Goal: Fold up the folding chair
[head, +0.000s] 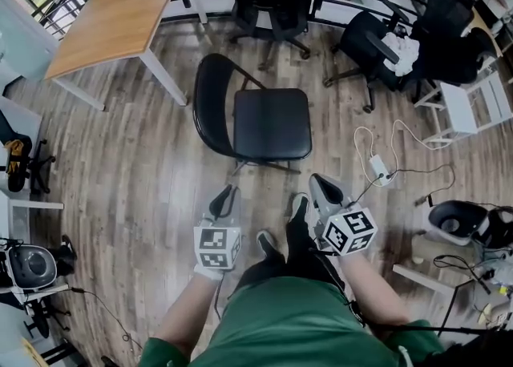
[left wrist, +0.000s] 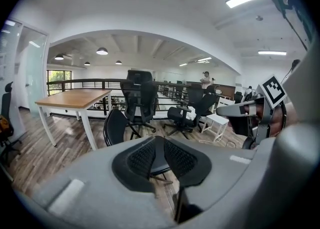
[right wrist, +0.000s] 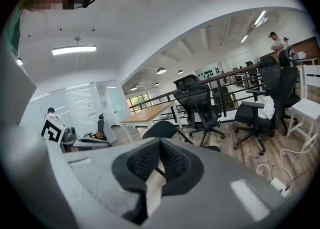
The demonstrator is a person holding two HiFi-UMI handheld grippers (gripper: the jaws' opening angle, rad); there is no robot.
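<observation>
Chair (head: 271,123) stands unfolded at the frame's centre; your left gripper (head: 227,194) and right gripper (head: 321,185) hover just below it, both closed on nothing

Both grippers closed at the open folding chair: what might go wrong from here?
Left gripper and right gripper are both shut, so they may shove the folding chair rather than grip it. The white cable on the floor beside the chair could catch a foot. The table leg near the backrest might get knocked.
</observation>
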